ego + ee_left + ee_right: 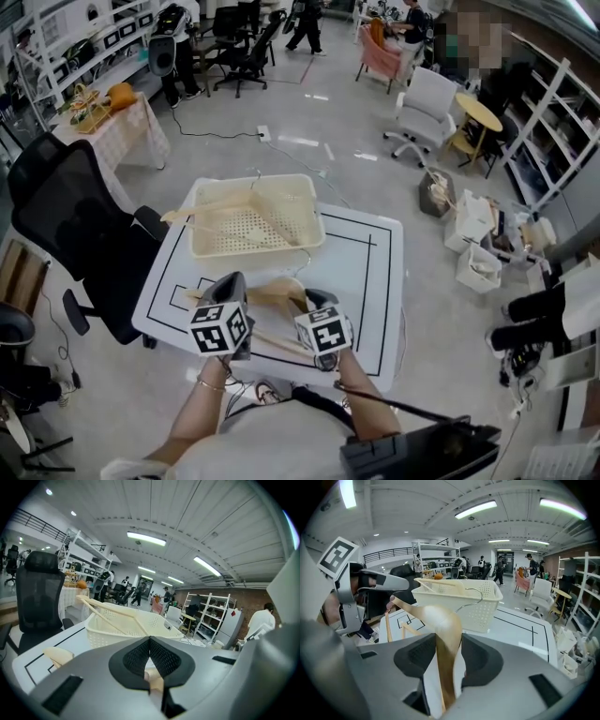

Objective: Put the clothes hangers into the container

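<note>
1. While the left tool (228, 284) clamps one end of a wooden hanger (277, 292), the right tool (315, 302) grips its other shoulder.
2. Both hold it above the white worktop (366, 281), near its front edge.
3. Beyond, the cream basket (314, 211) holds more hangers (274, 225).

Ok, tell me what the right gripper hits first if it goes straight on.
The right gripper, shut on a wooden hanger, points at the cream basket: its near wall looks first in line. Depth is unclear, so the white table before it could come first.
</note>
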`<state>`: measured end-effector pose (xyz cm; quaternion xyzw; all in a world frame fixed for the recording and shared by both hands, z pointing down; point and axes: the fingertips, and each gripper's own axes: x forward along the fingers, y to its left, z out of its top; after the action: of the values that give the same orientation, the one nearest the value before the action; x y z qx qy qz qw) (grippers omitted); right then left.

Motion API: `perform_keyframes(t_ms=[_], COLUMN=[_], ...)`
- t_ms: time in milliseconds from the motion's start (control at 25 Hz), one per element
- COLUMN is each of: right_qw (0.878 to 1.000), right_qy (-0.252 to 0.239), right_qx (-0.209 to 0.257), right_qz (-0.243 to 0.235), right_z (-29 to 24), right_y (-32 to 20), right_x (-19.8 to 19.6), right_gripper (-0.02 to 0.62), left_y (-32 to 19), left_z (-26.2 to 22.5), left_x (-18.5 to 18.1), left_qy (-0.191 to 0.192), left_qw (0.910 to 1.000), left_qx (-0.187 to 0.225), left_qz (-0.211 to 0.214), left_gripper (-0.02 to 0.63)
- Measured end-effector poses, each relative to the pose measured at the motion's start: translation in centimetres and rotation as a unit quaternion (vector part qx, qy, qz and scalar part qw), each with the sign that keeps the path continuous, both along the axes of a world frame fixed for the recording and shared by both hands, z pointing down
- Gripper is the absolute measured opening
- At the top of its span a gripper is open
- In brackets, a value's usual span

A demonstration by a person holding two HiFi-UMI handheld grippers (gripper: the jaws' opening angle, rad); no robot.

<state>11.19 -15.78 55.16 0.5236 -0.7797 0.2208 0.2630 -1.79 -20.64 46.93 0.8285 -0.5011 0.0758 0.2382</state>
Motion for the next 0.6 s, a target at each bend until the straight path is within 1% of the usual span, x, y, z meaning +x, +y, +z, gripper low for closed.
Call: perform_keyframes(t_ms=[320, 600], right_qw=[0.999, 0.997], right_qy=[0.001, 0.016], right_qx=[0.041, 0.072], right_qz=[-0.013, -0.010], right_z=[-4.2, -8.5], right_y=[-1.8, -5.5], right_x=[-0.6, -0.7], right_gripper=[0.178, 0.178], left_y=[-0.3, -1.7], left_z=[-2.2, -6.1], left_x=[-1.1, -2.5], left_qy=[0.008, 0.024], left_qw=[0.9996, 0.9981], left_qx=[0.023, 0.052], left_qz=[-0.010, -0.021], left_gripper=[0.009, 0.009])
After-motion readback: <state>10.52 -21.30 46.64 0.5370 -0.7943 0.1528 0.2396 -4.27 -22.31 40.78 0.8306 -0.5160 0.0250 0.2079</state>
